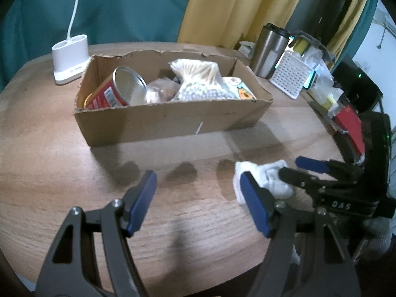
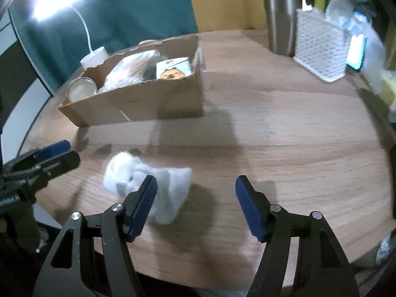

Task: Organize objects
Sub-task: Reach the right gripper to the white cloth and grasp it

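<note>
White sock point(image 2: 148, 185) on table point(image 2: 284, 148), apparently loose, both jaws open

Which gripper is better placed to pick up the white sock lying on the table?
Probably the right gripper: it is open, and the white sock lies by its left fingertip. The left gripper, also open, has the sock outside its right finger, further off-centre. The cardboard box sits beyond.

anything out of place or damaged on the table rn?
Yes. A crumpled white cloth lies loose on the table, outside the cardboard box that holds the other items. The box's top edges are torn and ragged. Inside it, the red can lies tipped on its side.
</note>
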